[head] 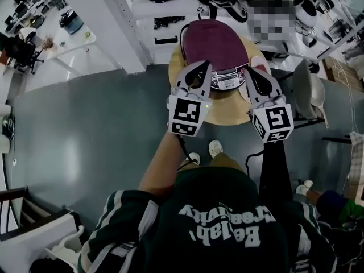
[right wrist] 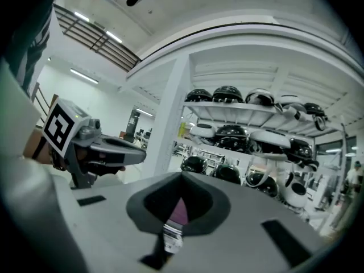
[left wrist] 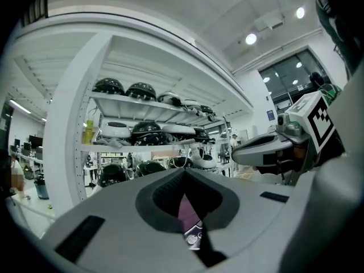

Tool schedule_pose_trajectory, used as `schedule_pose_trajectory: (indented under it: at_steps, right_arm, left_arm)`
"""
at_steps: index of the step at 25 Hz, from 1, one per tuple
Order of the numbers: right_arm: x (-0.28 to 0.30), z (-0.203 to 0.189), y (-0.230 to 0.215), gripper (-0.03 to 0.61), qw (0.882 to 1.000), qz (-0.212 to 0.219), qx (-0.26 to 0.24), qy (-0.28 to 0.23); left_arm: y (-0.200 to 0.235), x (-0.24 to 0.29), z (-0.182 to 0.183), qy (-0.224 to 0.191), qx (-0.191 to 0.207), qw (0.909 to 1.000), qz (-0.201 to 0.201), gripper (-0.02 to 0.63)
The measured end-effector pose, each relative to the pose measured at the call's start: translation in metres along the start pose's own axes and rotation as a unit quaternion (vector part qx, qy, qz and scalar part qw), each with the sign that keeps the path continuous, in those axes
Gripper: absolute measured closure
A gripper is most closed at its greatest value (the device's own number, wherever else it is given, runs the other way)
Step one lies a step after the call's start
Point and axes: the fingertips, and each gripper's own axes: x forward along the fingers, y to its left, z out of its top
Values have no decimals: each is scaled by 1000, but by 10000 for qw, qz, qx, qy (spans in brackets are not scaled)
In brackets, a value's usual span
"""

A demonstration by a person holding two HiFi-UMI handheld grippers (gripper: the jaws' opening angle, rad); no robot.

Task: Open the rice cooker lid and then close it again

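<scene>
The rice cooker (head: 213, 45) has a maroon lid that lies down flat and a silver control panel (head: 227, 82) at its front. It stands on a round wooden table (head: 223, 114). My left gripper (head: 205, 66) hovers over the cooker's front left, shut with nothing between its jaws. My right gripper (head: 248, 70) hangs at the cooker's front right, also shut and empty. In the left gripper view the left gripper (left wrist: 185, 172) shows a slice of the maroon lid (left wrist: 186, 211) through the hole in its shut jaws. The right gripper (right wrist: 182, 176) frames the lid (right wrist: 178, 211) the same way.
White shelves (left wrist: 148, 110) behind the table carry several black and white cookers. A white pillar (head: 122, 21) stands to the left of the table. A chair (head: 310, 90) is at the right. The person's shoes (head: 215, 148) are at the table's near edge.
</scene>
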Motion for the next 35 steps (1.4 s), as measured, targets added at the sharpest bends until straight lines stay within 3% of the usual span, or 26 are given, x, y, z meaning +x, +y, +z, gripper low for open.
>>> schedule_pose_trajectory:
  at_steps: [3, 5, 8, 13, 21, 26, 35]
  right_arm:
    - [15, -4, -6, 574, 9982, 557, 226, -67]
    - [24, -7, -13, 574, 9962, 802, 306, -135]
    - [32, -10, -31, 574, 9950, 889, 317, -328]
    - [44, -24, -58, 575, 9921, 1009, 530, -527]
    - [59, -54, -64, 574, 9872, 1340, 774, -396]
    - [74, -75, -64, 574, 9864, 1390, 866, -108]
    - [82, -106, -35, 574, 9773, 1883, 864, 437]
  left_arm:
    - [5, 12, -1, 126, 326, 9988, 337, 615]
    - [3, 18, -2, 176, 311, 9986, 389, 615]
    - [1, 27, -5, 184, 73, 9979, 620, 615]
    - [-15, 47, -15, 289, 112, 9944, 1013, 615]
    - [-25, 57, -32, 453, 16, 9873, 1523, 615]
    - [-30, 70, -49, 707, 123, 9849, 1578, 614]
    - [-42, 79, -83, 1060, -105, 9836, 1454, 615]
